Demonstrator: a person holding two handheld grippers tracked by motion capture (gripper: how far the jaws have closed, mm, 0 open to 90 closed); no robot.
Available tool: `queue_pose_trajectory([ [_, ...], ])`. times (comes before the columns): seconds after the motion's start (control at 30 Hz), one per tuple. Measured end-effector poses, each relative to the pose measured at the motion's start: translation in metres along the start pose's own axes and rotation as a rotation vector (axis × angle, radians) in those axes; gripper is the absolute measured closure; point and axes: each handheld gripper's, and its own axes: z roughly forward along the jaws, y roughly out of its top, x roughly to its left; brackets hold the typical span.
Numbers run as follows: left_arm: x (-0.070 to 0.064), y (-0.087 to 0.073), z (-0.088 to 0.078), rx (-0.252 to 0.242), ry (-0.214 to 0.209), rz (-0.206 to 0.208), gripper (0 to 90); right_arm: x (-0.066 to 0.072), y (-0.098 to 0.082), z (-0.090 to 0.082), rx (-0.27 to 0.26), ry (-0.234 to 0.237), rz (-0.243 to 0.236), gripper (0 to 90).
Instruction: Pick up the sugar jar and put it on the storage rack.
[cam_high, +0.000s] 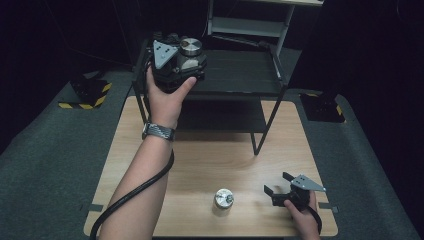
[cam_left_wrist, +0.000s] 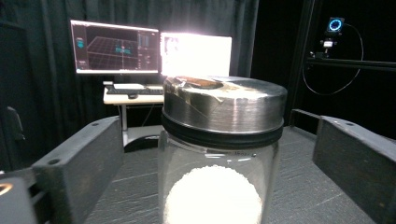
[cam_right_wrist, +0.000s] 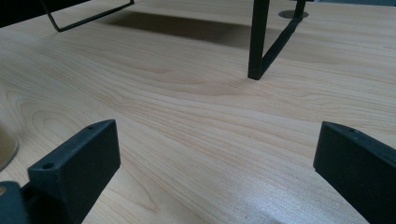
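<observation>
Your landmark: light wooden table (cam_high: 210, 165). Grey carpet floor (cam_high: 45, 165) surrounds it. Black metal shelf rack (cam_high: 240, 75) stands on its far half. Yellow-black striped blocks (cam_high: 90, 95) lie on floor beside its far-left corner. Behind it you face black curtains (cam_left_wrist: 42, 70), desk (cam_left_wrist: 130, 95) with two monitors (cam_left_wrist: 116, 46), one glaring white.

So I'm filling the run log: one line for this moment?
left gripper: open, jaws either side of jar on black shelf | right gripper: open, empty, low over table | second jar: on table
</observation>
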Motion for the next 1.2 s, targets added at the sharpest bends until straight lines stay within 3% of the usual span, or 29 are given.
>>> queue_pose_trajectory([
  [0.67, 0.000, -0.008, -0.036, -0.017, 0.003, 0.030, 0.6, 0.001, 0.000, 0.000, 0.001, -0.004, -0.002, 0.2],
  [1.2, 0.000, -0.049, -0.076, 0.018, -0.013, 0.056, 0.6, 0.002, 0.001, 0.000, 0.003, -0.005, -0.005, 0.2],
])
